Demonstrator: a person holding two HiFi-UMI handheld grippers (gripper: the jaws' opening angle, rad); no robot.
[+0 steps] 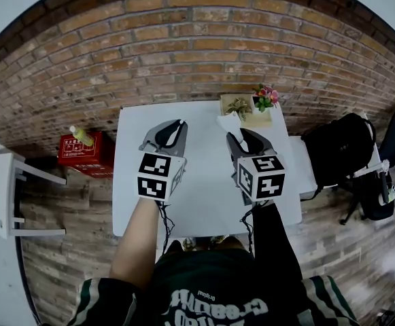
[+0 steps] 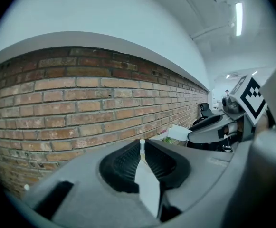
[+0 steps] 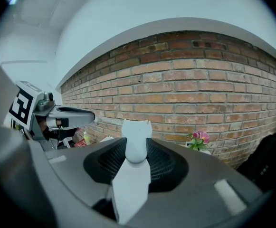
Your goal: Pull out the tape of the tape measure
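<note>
Both grippers are held up above the white table [image 1: 204, 202], side by side and apart. My right gripper [image 1: 236, 138] [image 3: 137, 148] is shut on a white, rounded tape measure case [image 3: 137, 136] [image 1: 230, 122], whose top sticks out past the fingertips. My left gripper [image 1: 172, 129] [image 2: 141, 148] has its jaws almost together, shut on a thin white strip [image 2: 146, 182] seen edge-on, with a small tip at the front. In the head view no tape shows between the two grippers. The right gripper with its white case [image 2: 181, 132] also shows in the left gripper view.
A wooden box with pink flowers [image 1: 264, 100] stands at the table's far right corner. A red box [image 1: 85, 155] with a bottle [image 1: 81, 136] sits on the floor to the left, beside a white shelf [image 1: 0, 192]. A black backpack [image 1: 338, 148] rests to the right. A brick wall runs behind.
</note>
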